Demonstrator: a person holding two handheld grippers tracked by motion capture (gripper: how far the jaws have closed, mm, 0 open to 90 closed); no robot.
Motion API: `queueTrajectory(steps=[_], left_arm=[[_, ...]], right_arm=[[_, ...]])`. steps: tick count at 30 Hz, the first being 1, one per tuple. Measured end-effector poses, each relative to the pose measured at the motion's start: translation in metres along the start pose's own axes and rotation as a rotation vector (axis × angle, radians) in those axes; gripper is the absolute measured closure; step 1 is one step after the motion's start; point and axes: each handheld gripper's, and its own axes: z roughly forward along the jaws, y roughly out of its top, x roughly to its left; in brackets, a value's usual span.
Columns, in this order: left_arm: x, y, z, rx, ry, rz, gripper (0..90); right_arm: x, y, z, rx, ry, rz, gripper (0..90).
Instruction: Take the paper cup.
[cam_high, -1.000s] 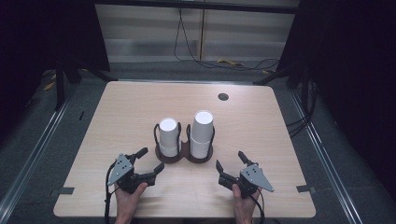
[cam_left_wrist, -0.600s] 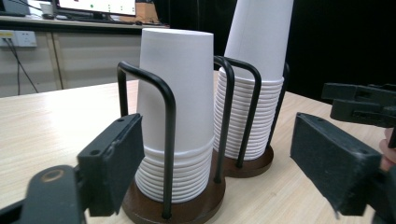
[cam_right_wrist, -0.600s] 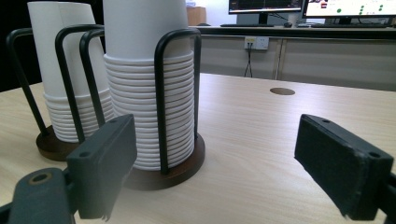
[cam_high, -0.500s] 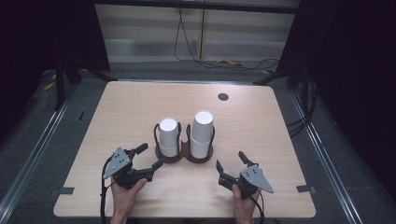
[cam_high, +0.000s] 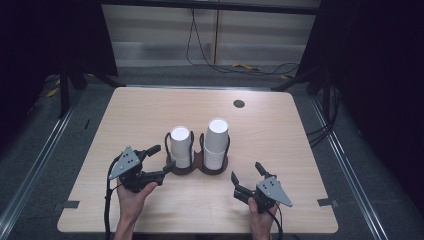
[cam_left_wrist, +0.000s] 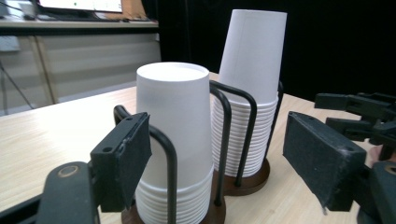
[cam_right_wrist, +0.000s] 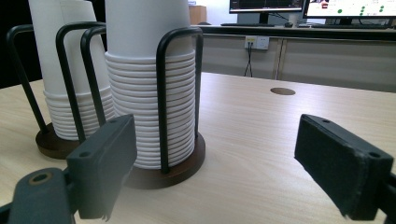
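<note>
- The left gripper (cam_high: 157, 160) has its two black jaws spread wide, holding nothing. One jaw tip reaches the wire hoop of the dark brown double cup holder (cam_high: 196, 166) beside the shorter stack of white paper cups (cam_high: 180, 147); whether it actually touches the hoop cannot be told.
- In the left gripper view that shorter stack (cam_left_wrist: 176, 144) stands straight ahead in the gap between the jaws (upside down, rims at the bottom), with the taller stack of white paper cups (cam_left_wrist: 250, 91) just behind it and toward the right-hand jaw.
- The left hand (cam_high: 134, 196) grips its tool from below, forearm coming up from the near table edge, jaws aimed at the holder.
- The right gripper (cam_high: 247, 176) is likewise wide open and empty, clear of the holder.
- In the right gripper view the taller stack (cam_right_wrist: 149, 93) rises ahead of the left-hand jaw; bare light wooden table (cam_right_wrist: 261, 140) lies before the other.
- The right hand (cam_high: 260, 212) holds its tool low near the table's front edge.
</note>
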Motion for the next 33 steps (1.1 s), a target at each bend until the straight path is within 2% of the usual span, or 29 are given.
queueTrajectory(steps=[1,2,5,9,10,12,15,18,21,24,28,33], left_arm=[[0.001,0.004,0.002,0.014,-0.012,-0.006,23.8],[0.002,0.006,0.003,0.018,-0.018,0.007,23.9],[0.002,0.011,0.005,0.026,-0.028,0.014,24.1],[0.004,0.017,0.008,0.038,-0.028,0.018,25.2],[0.007,0.020,0.010,0.059,-0.027,0.023,25.4],[0.008,0.023,0.010,0.064,-0.033,0.025,25.4],[0.010,0.031,0.012,0.075,-0.025,0.034,26.2],[0.012,0.040,0.014,0.087,-0.034,0.040,26.2],[0.012,0.048,0.020,0.110,-0.041,0.047,26.2],[0.012,0.054,0.026,0.153,-0.057,0.059,27.3],[0.012,0.061,0.029,0.174,-0.050,0.068,27.8],[0.016,0.074,0.039,0.228,-0.069,0.092,28.6]], right_arm=[[0.001,0.000,0.000,0.002,0.002,-0.003,12.6],[0.000,0.000,0.000,0.001,0.004,-0.007,12.6],[0.000,0.000,0.000,0.002,0.001,-0.003,12.6],[0.000,0.000,0.001,0.006,0.003,-0.009,12.6],[0.000,0.000,0.000,0.006,0.002,-0.008,12.6],[0.000,0.000,0.000,0.007,0.002,-0.006,12.6],[0.000,0.000,0.000,0.006,0.002,-0.006,12.6],[0.000,0.000,0.001,0.010,0.002,-0.009,12.6],[0.000,0.000,0.001,0.009,0.001,-0.009,12.6],[0.000,0.000,0.001,0.010,0.005,-0.008,12.6],[0.001,0.001,0.001,0.016,0.008,-0.009,12.6],[0.001,0.001,0.002,0.018,0.003,-0.010,12.6]])
